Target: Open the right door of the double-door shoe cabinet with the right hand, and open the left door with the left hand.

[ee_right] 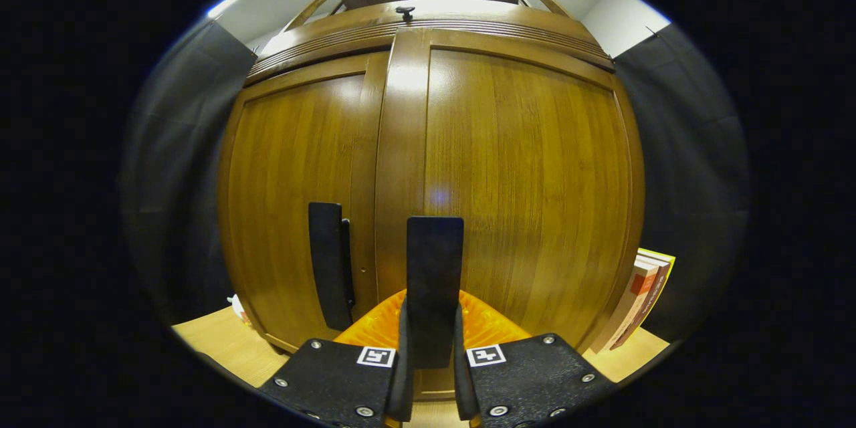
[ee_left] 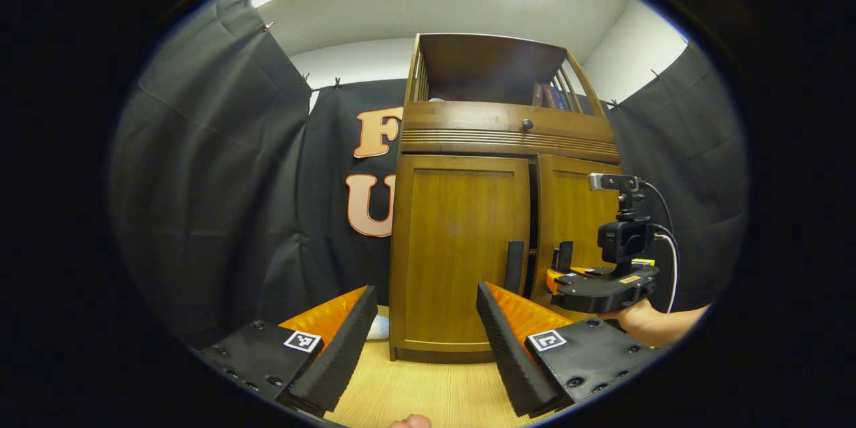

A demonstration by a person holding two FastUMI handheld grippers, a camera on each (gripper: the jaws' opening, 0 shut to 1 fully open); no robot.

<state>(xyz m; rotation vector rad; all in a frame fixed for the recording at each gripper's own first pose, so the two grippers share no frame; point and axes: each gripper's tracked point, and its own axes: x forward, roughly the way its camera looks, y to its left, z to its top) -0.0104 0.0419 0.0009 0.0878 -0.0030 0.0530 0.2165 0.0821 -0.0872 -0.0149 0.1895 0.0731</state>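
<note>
Left gripper [ee_left: 421, 341] gapes wide, holding nothing, back from the shoe cabinet [ee_left: 468, 241] with open bench [ee_left: 435, 394] before it; left door [ee_left: 461, 254] closed. Beside the cabinet's right door [ee_left: 568, 214], a hand [ee_left: 645, 321] holds the right gripper [ee_left: 558, 261].

Right gripper [ee_right: 429, 354] clamped on right door handle [ee_right: 435, 267]; left door handle [ee_right: 329, 267] free. Books [ee_right: 642, 307] lean right of the cabinet.

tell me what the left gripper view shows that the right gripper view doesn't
Left gripper view: the open top shelf, the left claw spread open and back from the cabinet, and a hand holding the right claw at the right door.

Right gripper view: the right claw closed on the right door's handle, seen close up, and books leaning beside the cabinet.

Both: the left door, the right door, the left door's handle and the drawer knob.
</note>
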